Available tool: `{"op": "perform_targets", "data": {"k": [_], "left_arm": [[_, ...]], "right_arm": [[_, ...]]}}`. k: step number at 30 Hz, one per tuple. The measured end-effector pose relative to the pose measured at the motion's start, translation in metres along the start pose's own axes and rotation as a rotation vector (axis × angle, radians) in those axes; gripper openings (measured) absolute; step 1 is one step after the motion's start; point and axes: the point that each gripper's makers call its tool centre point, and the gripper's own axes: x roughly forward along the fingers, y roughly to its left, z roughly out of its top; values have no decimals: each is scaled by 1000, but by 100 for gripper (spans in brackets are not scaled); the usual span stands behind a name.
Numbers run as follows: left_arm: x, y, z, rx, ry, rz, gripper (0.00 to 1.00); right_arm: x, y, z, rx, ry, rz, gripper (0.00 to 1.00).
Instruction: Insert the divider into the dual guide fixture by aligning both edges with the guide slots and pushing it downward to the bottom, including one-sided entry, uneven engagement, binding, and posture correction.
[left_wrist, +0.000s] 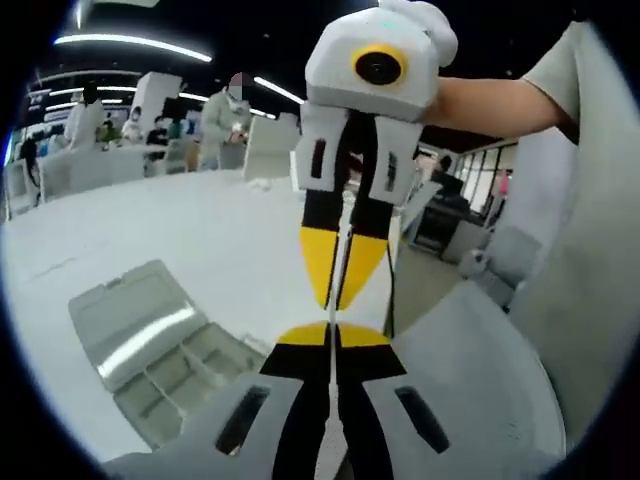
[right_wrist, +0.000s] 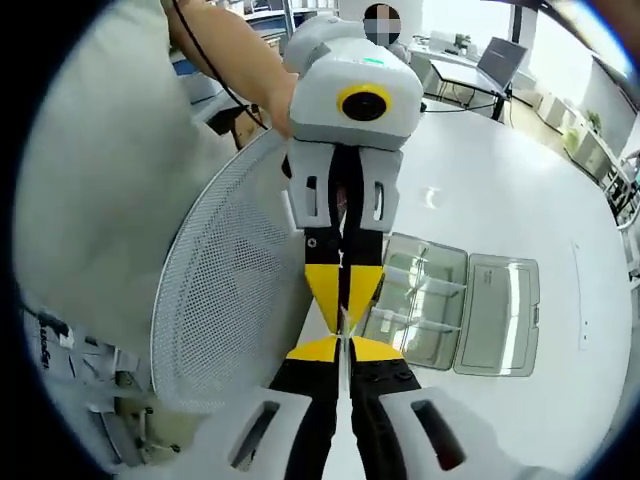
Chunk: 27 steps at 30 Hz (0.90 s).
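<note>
My left gripper (left_wrist: 332, 335) and my right gripper (left_wrist: 335, 300) meet tip to tip above the white table (left_wrist: 150, 220). A thin pale divider (left_wrist: 339, 268) shows edge-on between the yellow fingertips, and both sets of jaws are shut on it. In the right gripper view, my right gripper (right_wrist: 345, 348) rises from below and the left gripper (right_wrist: 345, 300) hangs down from above, with the divider (right_wrist: 346, 320) as a sliver between them. The clear plastic fixture box (left_wrist: 150, 340) lies on the table with its lid open and ribbed compartments showing (right_wrist: 450, 300), below and behind the grippers.
A round perforated white surface (right_wrist: 230, 290) lies close beside the grippers, between them and the person's grey-shirted body (right_wrist: 90, 150). A bare forearm (left_wrist: 500, 100) reaches in. People sit at desks in the background (left_wrist: 225, 120). A laptop (right_wrist: 500, 60) stands on a far table.
</note>
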Motion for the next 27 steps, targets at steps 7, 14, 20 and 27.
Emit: {"op": "perform_targets", "data": {"k": [7, 14, 20, 27], "left_arm": [[0, -6, 1, 44, 7, 6, 0], [0, -5, 2, 70, 8, 13, 0], [0, -6, 2, 77, 10, 5, 0], [-2, -1, 1, 67, 8, 13, 0]], "right_arm": [[2, 1, -1, 13, 12, 10, 0], [4, 1, 1, 6, 21, 10, 0], [5, 3, 1, 24, 25, 18, 0], [6, 2, 2, 100, 40, 20, 0]]}}
